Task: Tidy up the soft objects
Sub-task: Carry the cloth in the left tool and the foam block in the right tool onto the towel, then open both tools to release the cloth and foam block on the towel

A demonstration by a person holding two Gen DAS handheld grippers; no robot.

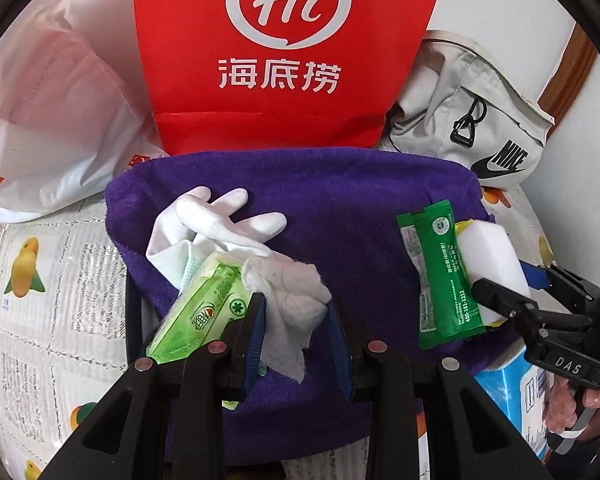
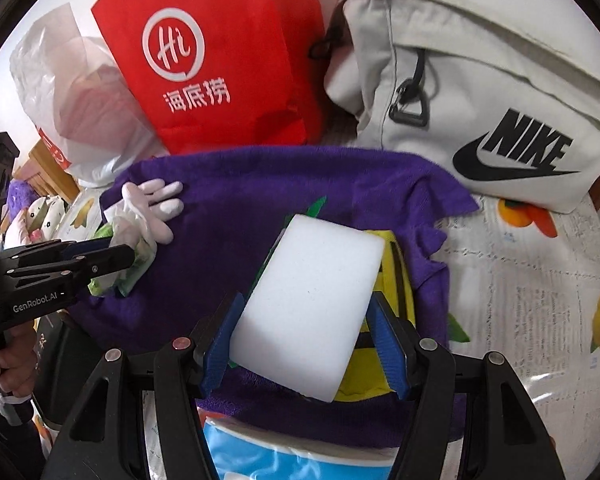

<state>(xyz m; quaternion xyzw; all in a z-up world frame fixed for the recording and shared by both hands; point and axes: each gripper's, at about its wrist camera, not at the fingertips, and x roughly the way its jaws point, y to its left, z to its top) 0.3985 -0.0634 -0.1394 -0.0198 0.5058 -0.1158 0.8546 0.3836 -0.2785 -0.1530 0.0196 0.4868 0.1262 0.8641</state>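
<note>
The sponge (image 2: 312, 300), a white block, sits at the centre of the right wrist view, clamped between the blue pads of the right gripper (image 2: 304, 344). The jaws stand fairly wide, closed on the block's two long sides. Under it lie a yellow item (image 2: 396, 280) and the purple towel (image 2: 260, 208). In the left wrist view the same sponge (image 1: 488, 256) appears at the right edge, just beside two green sachets (image 1: 440, 272) lying on the towel (image 1: 340, 200).

The tissue (image 1: 288, 300), crumpled and white, hangs at lower centre of the left wrist view, between the pads of the left gripper (image 1: 296, 328). The jaws stand narrow, and the pads press on the tissue. To its left a green wipe pack (image 1: 204, 304) and a white glove (image 1: 220, 216) rest on the towel.

Above the towel, a red bag (image 1: 280, 60) stands at upper centre, a white plastic bag (image 1: 52, 112) at upper left, and a grey Nike bag (image 1: 472, 112) at upper right. A patterned tablecloth (image 1: 52, 300) covers the surface. A blue pack (image 2: 268, 456) lies at the lower edge of the right wrist view. A hand (image 2: 12, 364) grips the left gripper's handle at lower left.
</note>
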